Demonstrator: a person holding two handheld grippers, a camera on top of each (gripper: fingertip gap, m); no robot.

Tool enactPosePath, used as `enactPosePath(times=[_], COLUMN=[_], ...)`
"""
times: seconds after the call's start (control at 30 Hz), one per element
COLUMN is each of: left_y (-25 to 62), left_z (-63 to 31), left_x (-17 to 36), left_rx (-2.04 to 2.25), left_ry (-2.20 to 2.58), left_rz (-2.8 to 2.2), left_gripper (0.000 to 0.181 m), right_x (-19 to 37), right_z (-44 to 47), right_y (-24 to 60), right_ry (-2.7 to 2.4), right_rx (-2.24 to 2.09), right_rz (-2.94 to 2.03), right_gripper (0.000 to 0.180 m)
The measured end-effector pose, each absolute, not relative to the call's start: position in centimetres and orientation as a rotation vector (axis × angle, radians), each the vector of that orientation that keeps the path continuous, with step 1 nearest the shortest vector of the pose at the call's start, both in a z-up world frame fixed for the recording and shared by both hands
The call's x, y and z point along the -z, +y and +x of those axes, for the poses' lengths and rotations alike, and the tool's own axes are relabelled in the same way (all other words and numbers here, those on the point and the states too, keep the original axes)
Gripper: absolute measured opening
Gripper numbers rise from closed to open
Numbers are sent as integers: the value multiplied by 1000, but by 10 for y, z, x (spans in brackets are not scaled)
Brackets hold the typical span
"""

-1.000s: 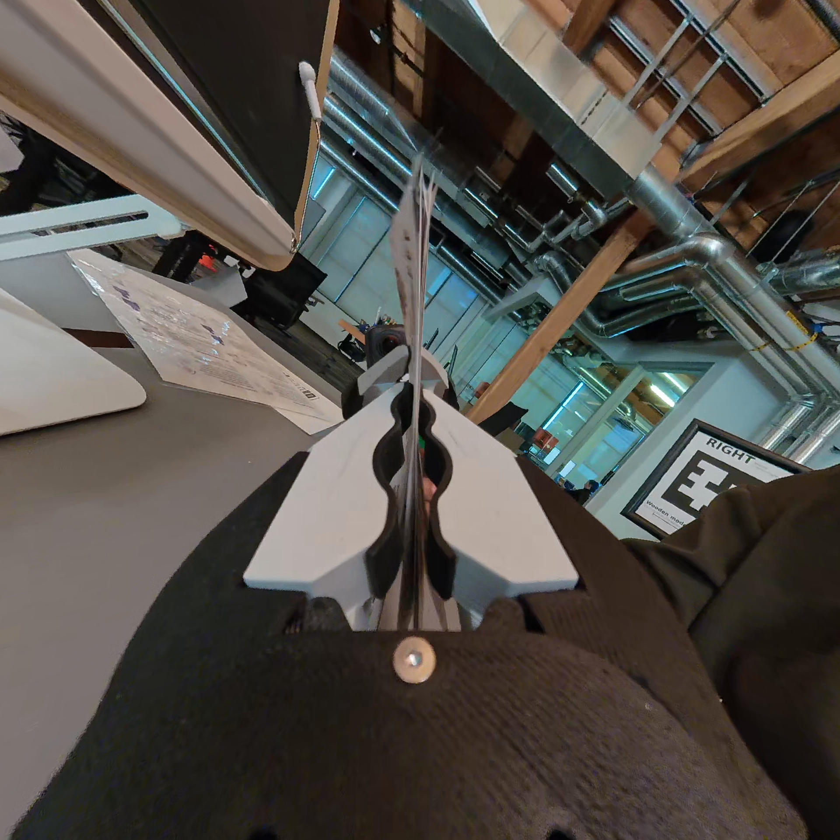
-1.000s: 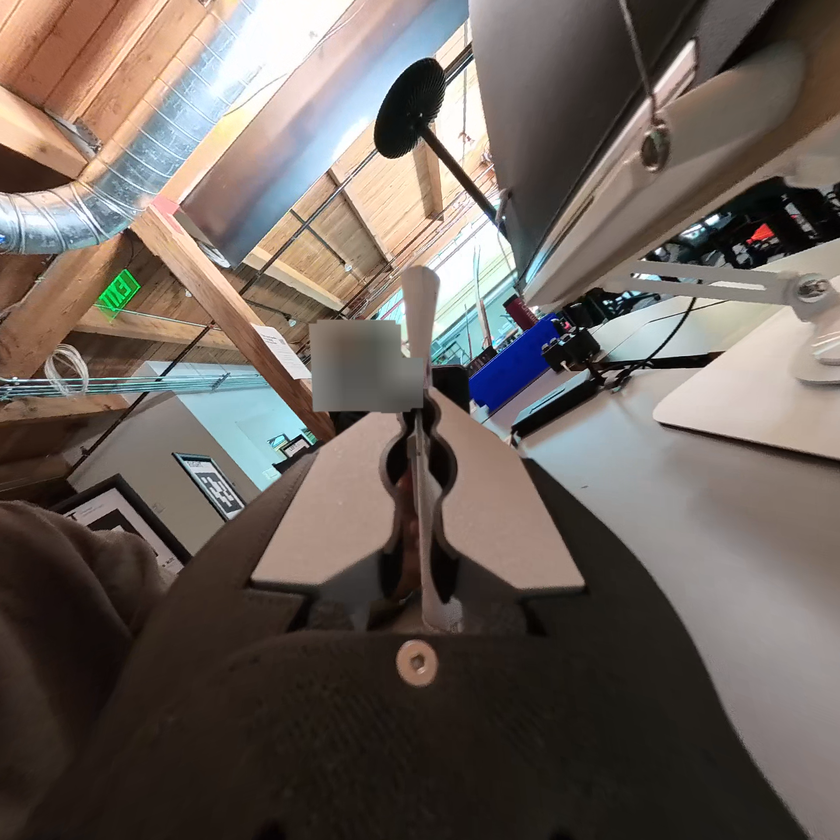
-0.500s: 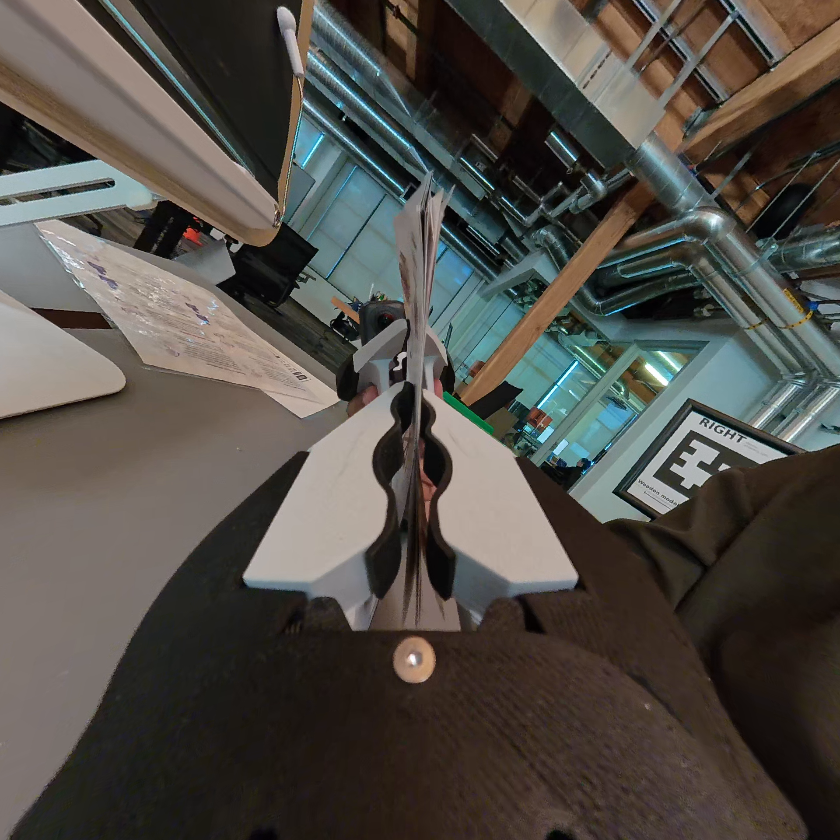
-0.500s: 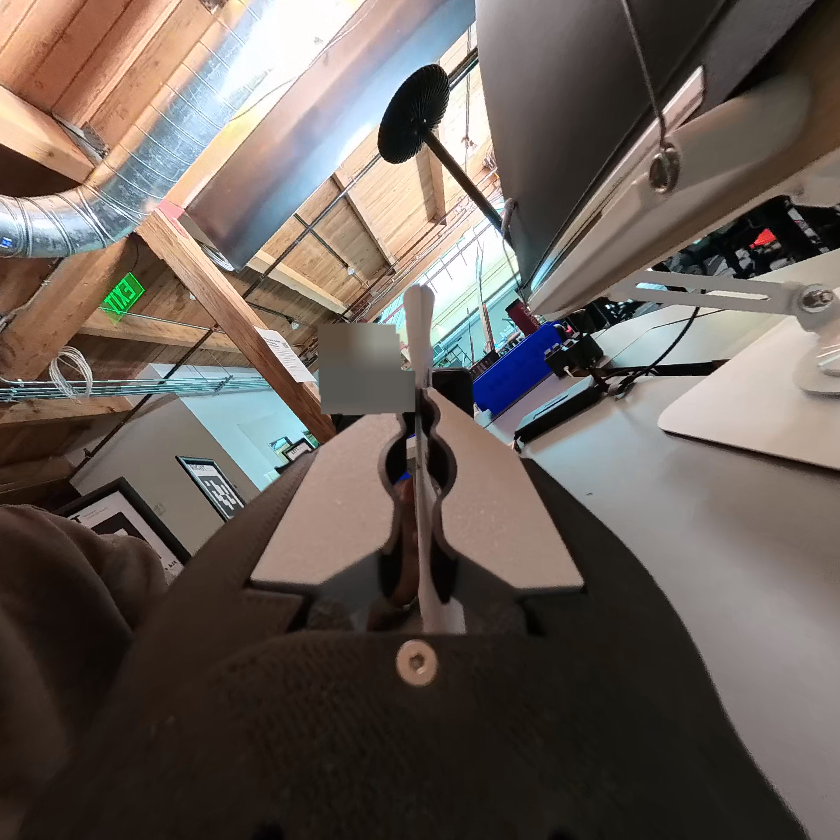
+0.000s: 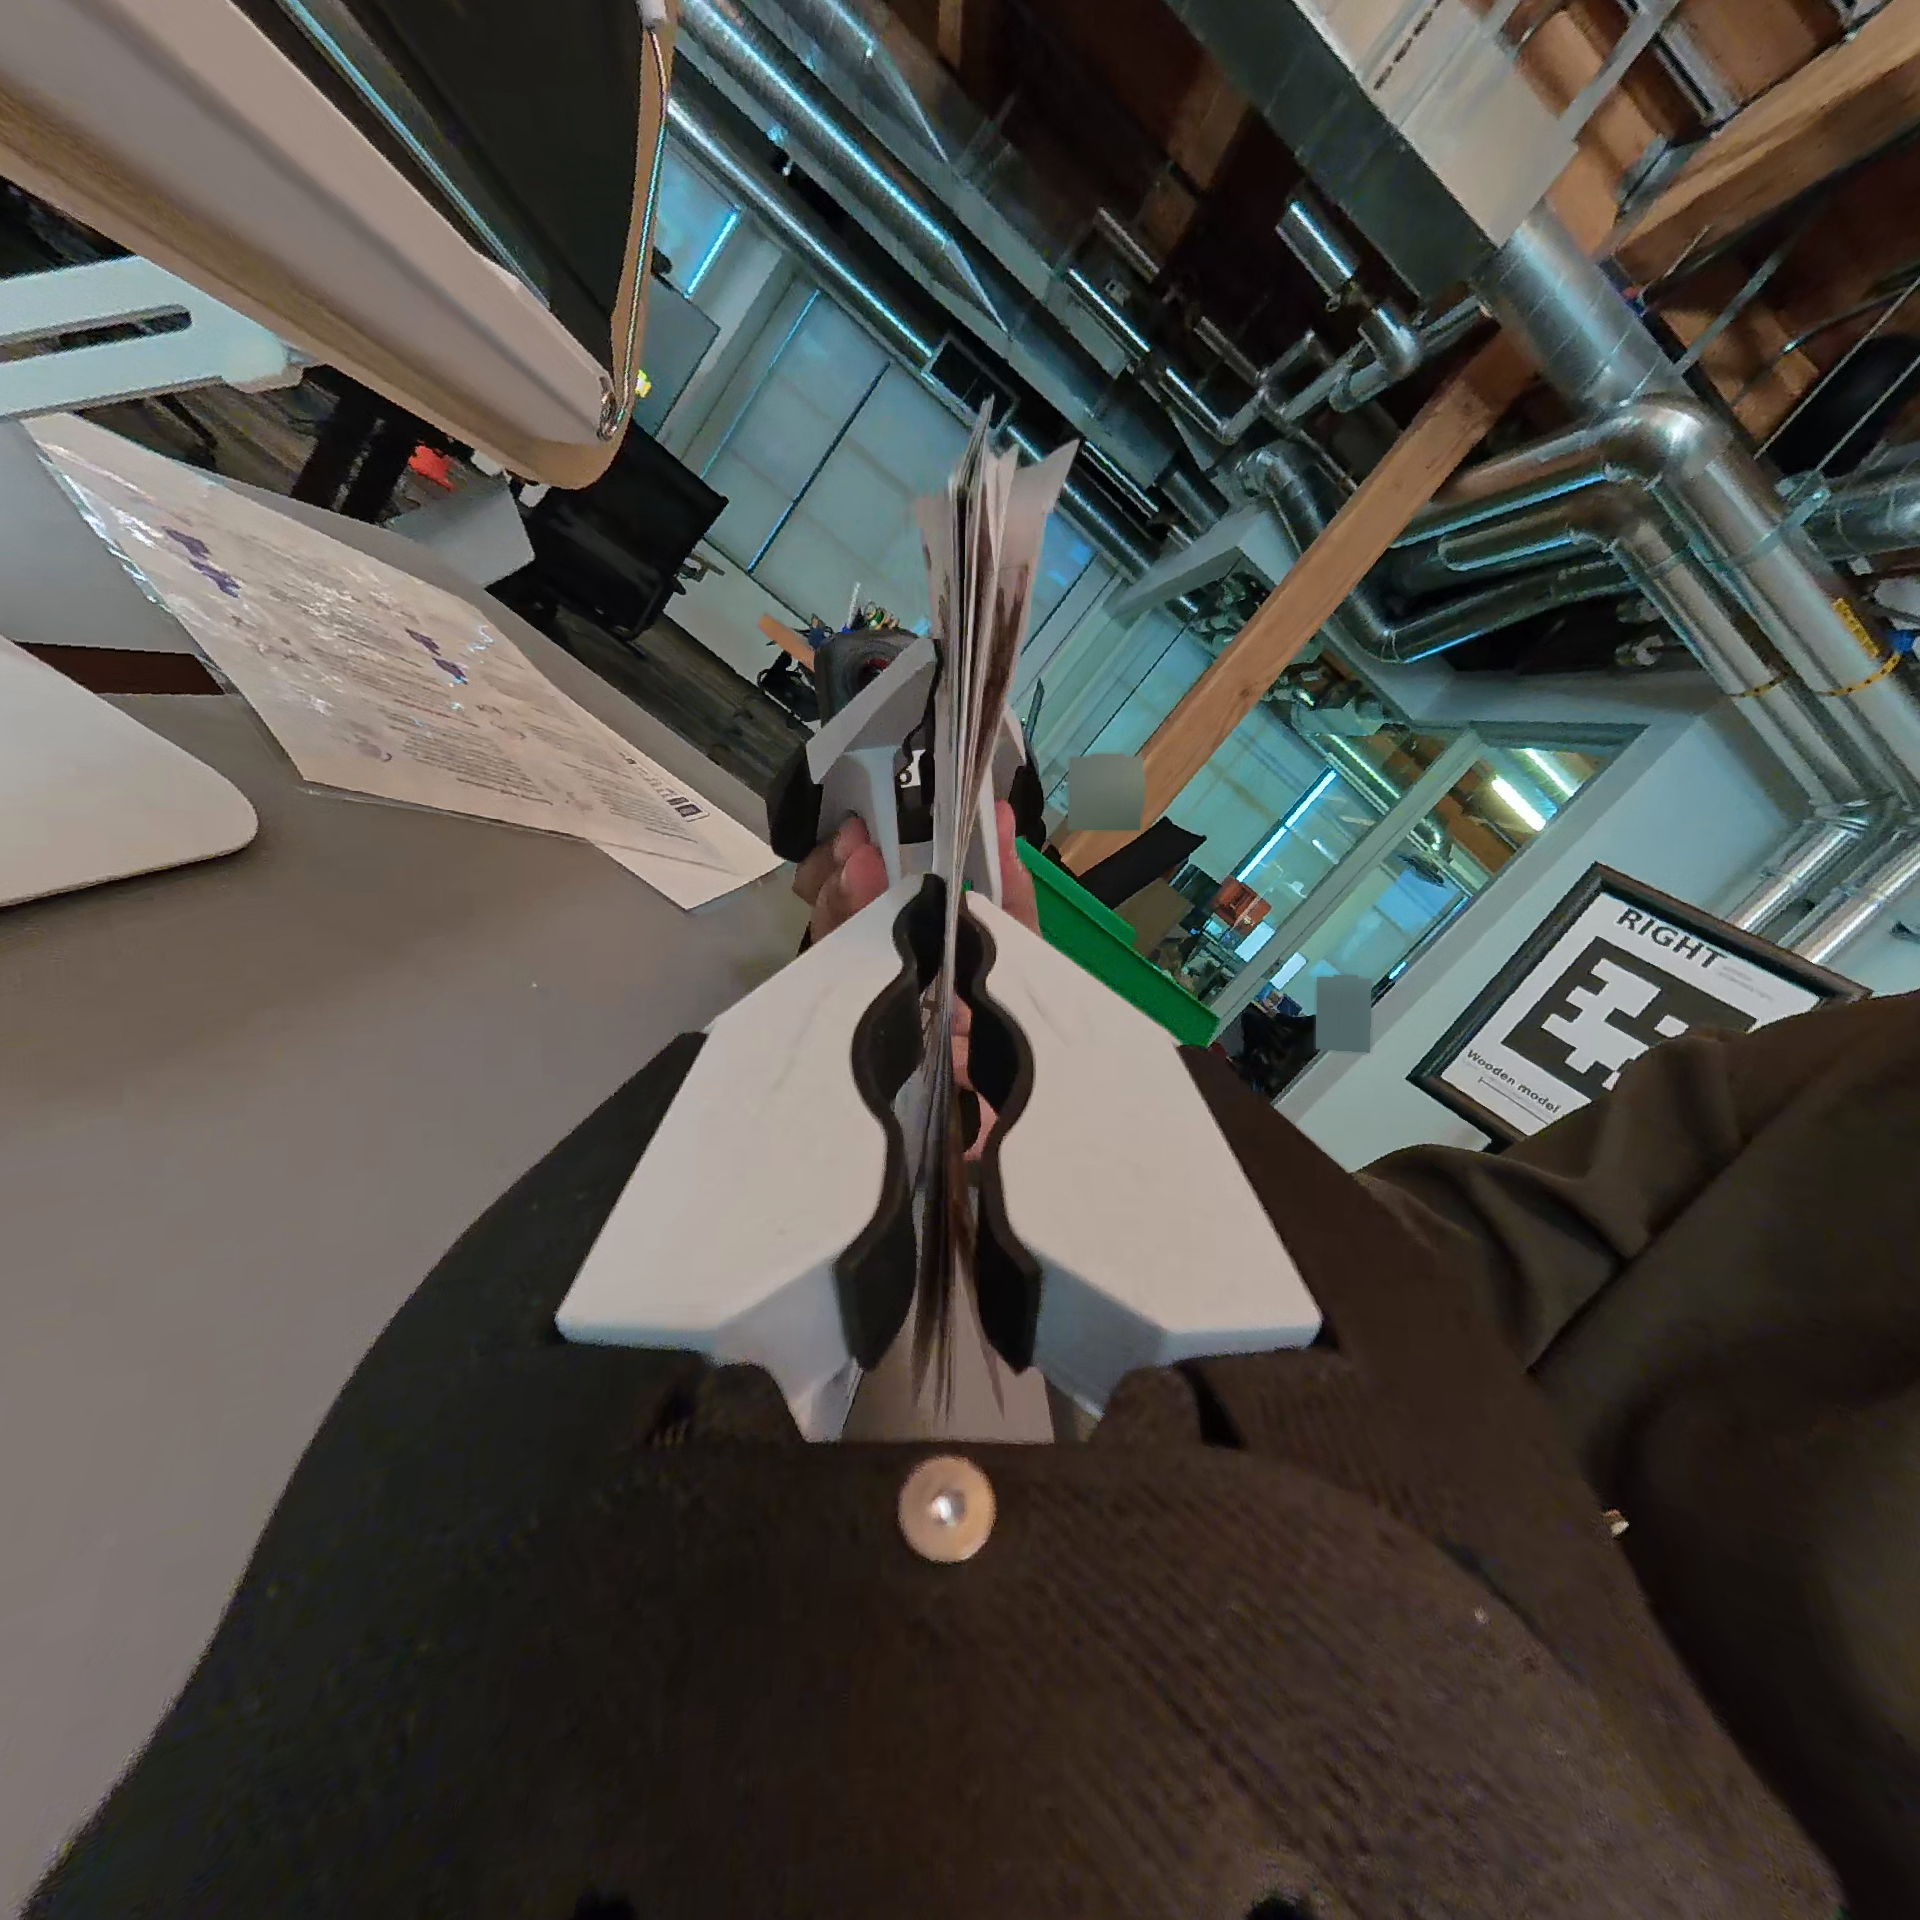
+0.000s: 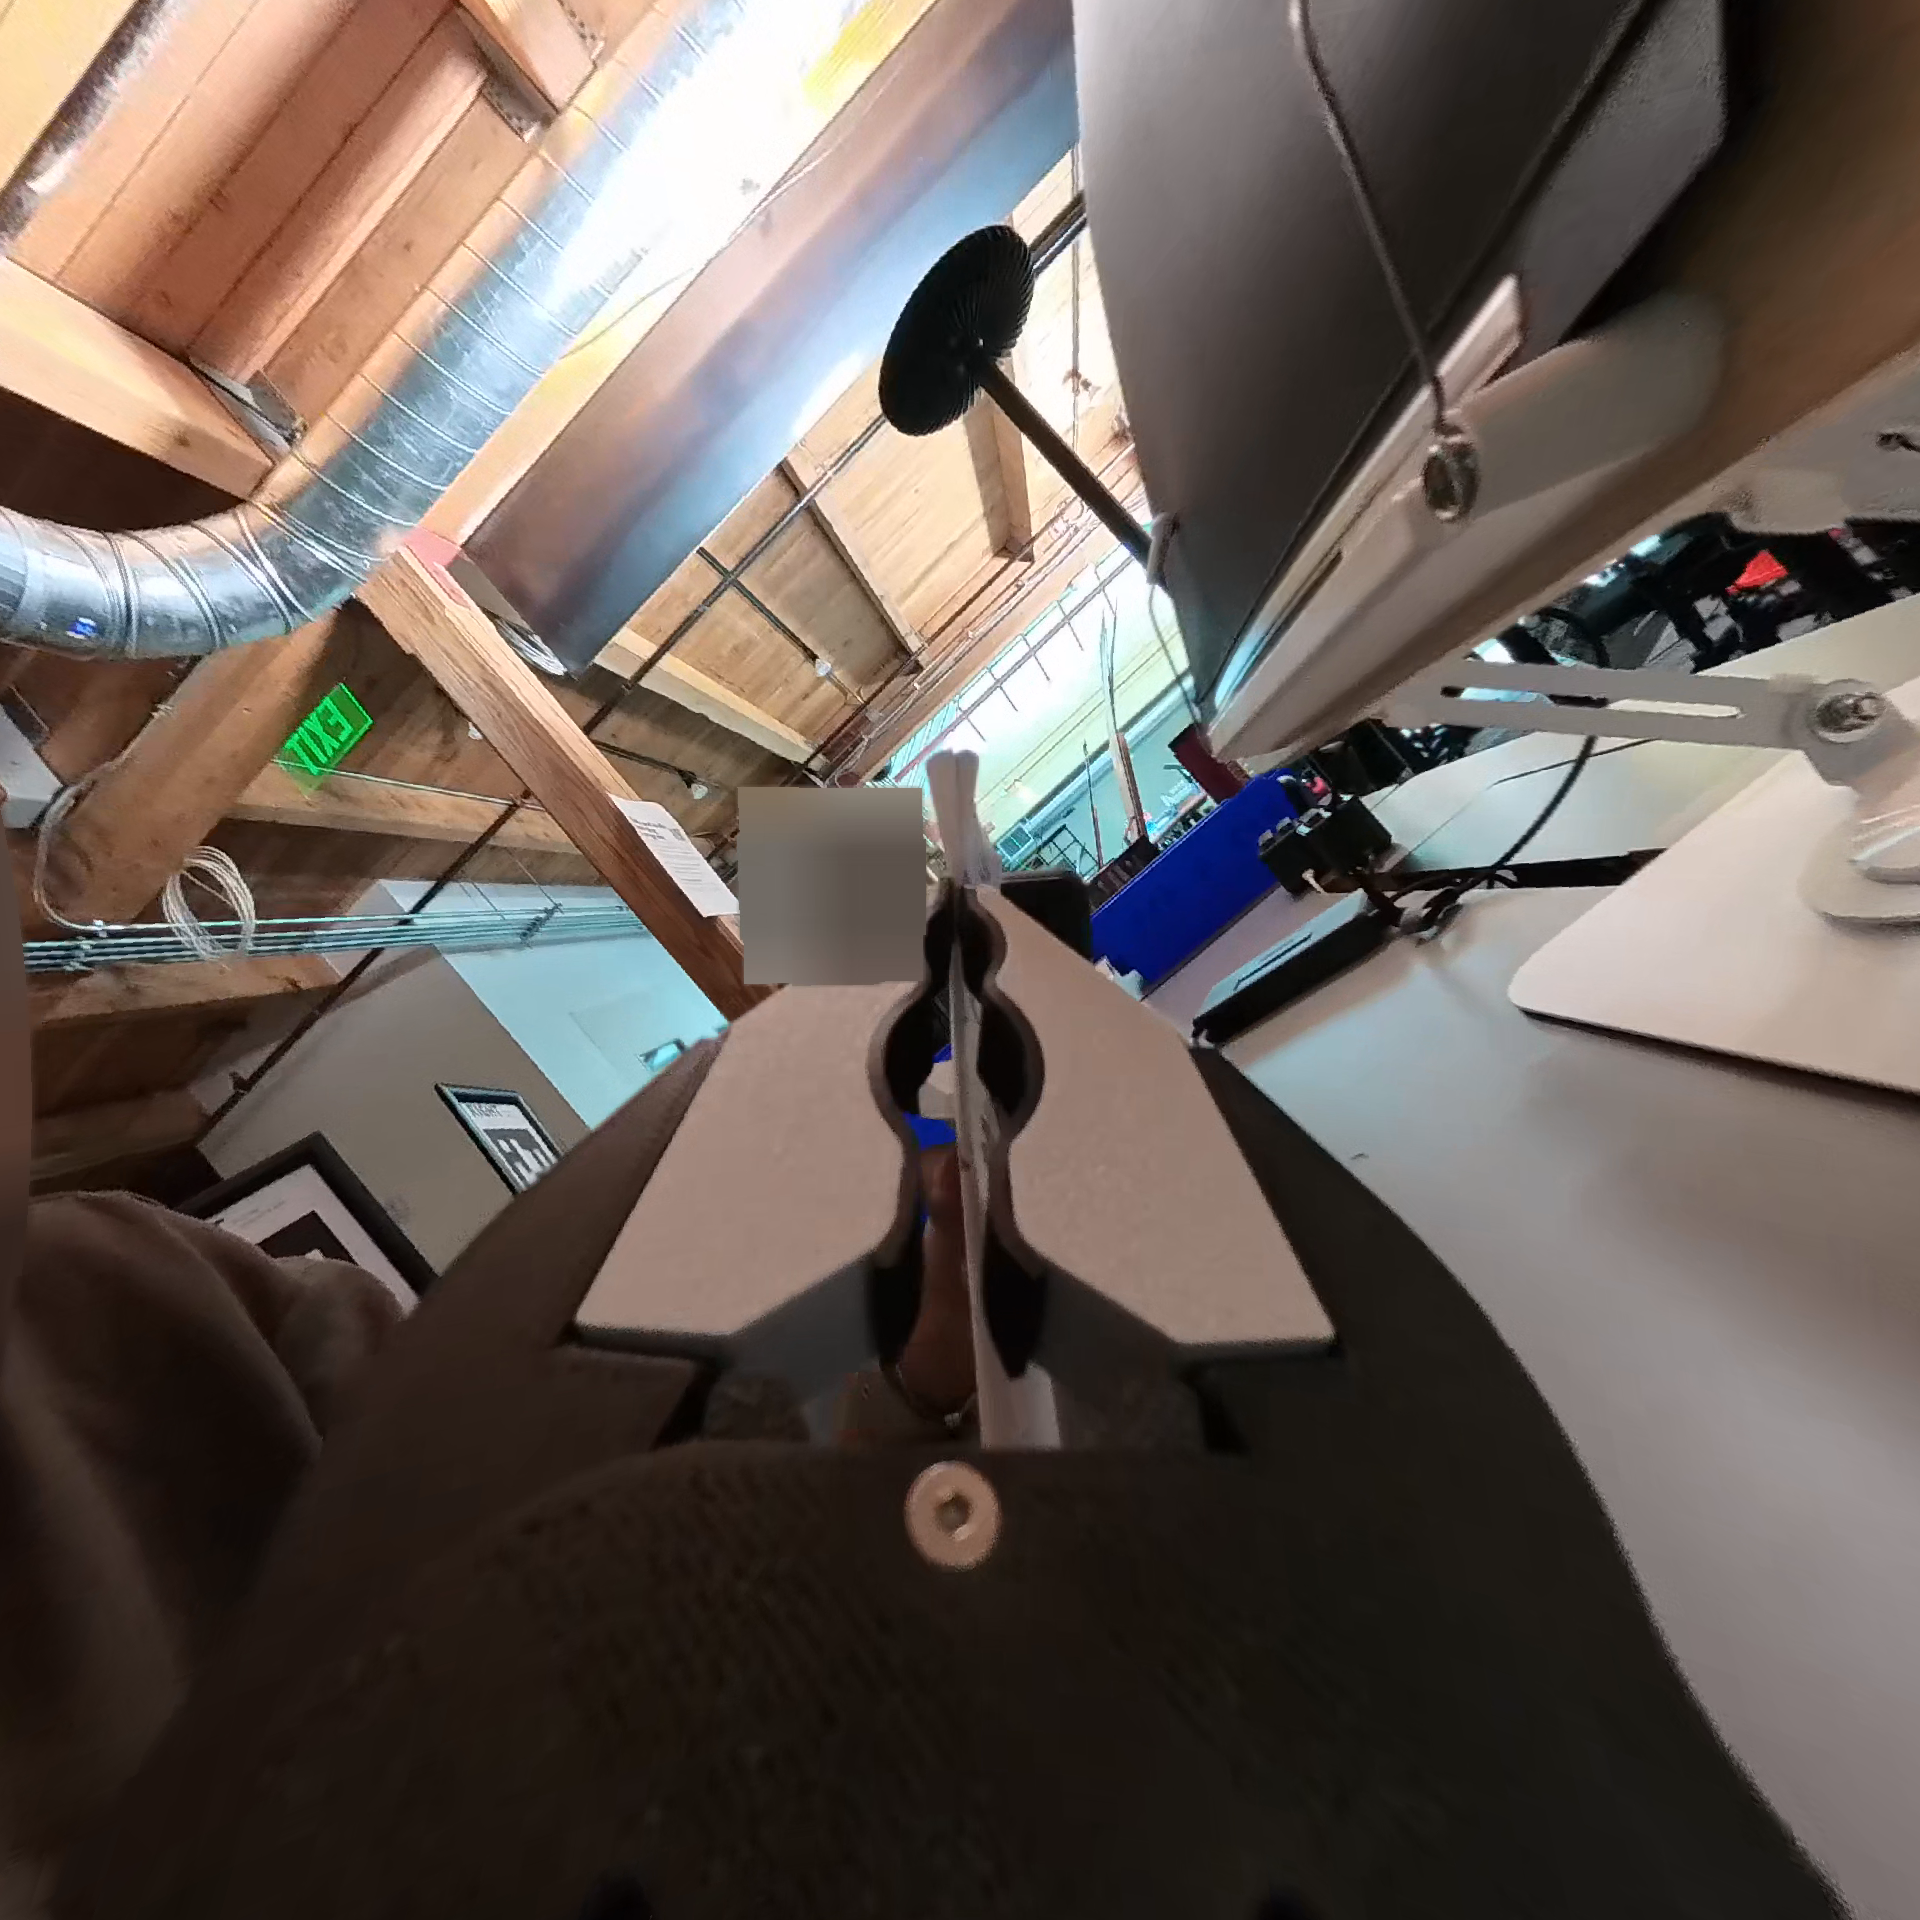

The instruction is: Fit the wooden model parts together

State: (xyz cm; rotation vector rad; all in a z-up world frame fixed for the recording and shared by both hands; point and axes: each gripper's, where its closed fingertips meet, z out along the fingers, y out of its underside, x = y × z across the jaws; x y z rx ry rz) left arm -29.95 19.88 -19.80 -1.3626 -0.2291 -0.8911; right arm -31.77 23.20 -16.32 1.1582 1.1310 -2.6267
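Both tongs are up off the desk and tilted toward the ceiling, facing each other, so you mostly get pipes and beams behind them. The left gripper is clamped tight on a thin stack of flat printed sheets, seen edge-on; the stack runs the whole length of its pads and fans out a bit past the tips. The right gripper is squeezed closed too, on a single pale flat piece that pokes out just beyond its tips, also edge-on. In the left wrist view you can see the other gripper right behind the fanned stack, with the person's hand wrapped around it, so the two parts are basically nose to nose, touching or very nearly; can't tell which from here. No slot or tab is visible on either one, since everything's edge-on. My guess is they're lining up the join right now. If it were me I'd keep both grips firm and close to the tips so the thin stuff doesn't flex, square up the two edges first, then slide straight in rather than twisting. The fanned layers look like the thing that could snag or bend. The grey desk sits well below both tongs.
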Motion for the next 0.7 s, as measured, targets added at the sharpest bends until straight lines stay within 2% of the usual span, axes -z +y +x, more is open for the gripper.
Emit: enactPosePath(times=[0.7], left_y=[203], left_z=[-289], left_x=[204], left_rx=[922], left_ry=[-205], left_rz=[-1424], left_gripper=[0], right_x=[159], right_z=[-314], right_y=[238], right_ry=[1141], right_rx=[2676], right_rz=[1135], right_gripper=[0])
